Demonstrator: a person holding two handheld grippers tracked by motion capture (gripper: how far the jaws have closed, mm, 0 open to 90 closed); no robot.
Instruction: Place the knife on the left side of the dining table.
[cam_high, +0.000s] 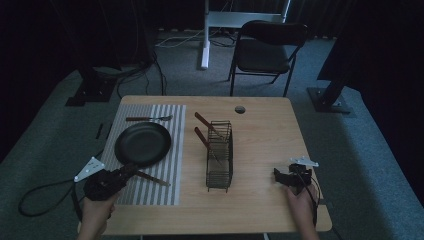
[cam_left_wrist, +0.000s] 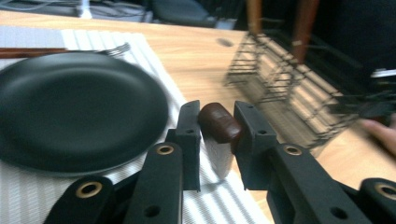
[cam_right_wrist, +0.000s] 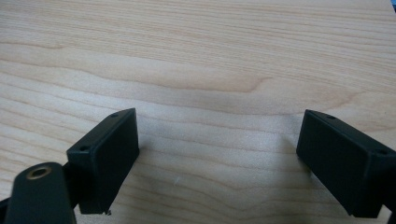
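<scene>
left gripper (cam_high: 129, 171) low at the near left corner of the table (cam_high: 265, 135), hand (cam_high: 95, 212) behind it, jaws pinching the brown handle of a knife (cam_high: 150, 178). in the left gripper view the rounded handle end (cam_left_wrist: 218, 122) sits between the two black jaws, the blade pointing down toward the striped placemat (cam_left_wrist: 140, 44); whether the blade tip touches the mat i can't tell, the picture is blurred there. in the high view the knife lies across the mat's near right part, just beside the rim of the black plate (cam_high: 143, 143).

over on the near right, the right gripper (cam_high: 280, 177) rests by the table edge with the person's right hand (cam_high: 301, 202) behind it, jaws spread wide over bare wood, nothing between them, as the right gripper view (cam_right_wrist: 217, 158) shows plainly.

mid-table now: the plate sits on the placemat, and right of the mat stands the black wire rack (cam_high: 220, 155), long side running away from the person. two brown-handled utensils (cam_high: 204, 129) lean out of its far end, tilted to the left.

farther back, a fork (cam_high: 149, 118) with a brown handle lies on the mat beyond the plate, tines to the right. a small round hole (cam_high: 240, 109) marks the far edge of the table, and a dark chair (cam_high: 267, 52) stands beyond it on the carpet.
</scene>
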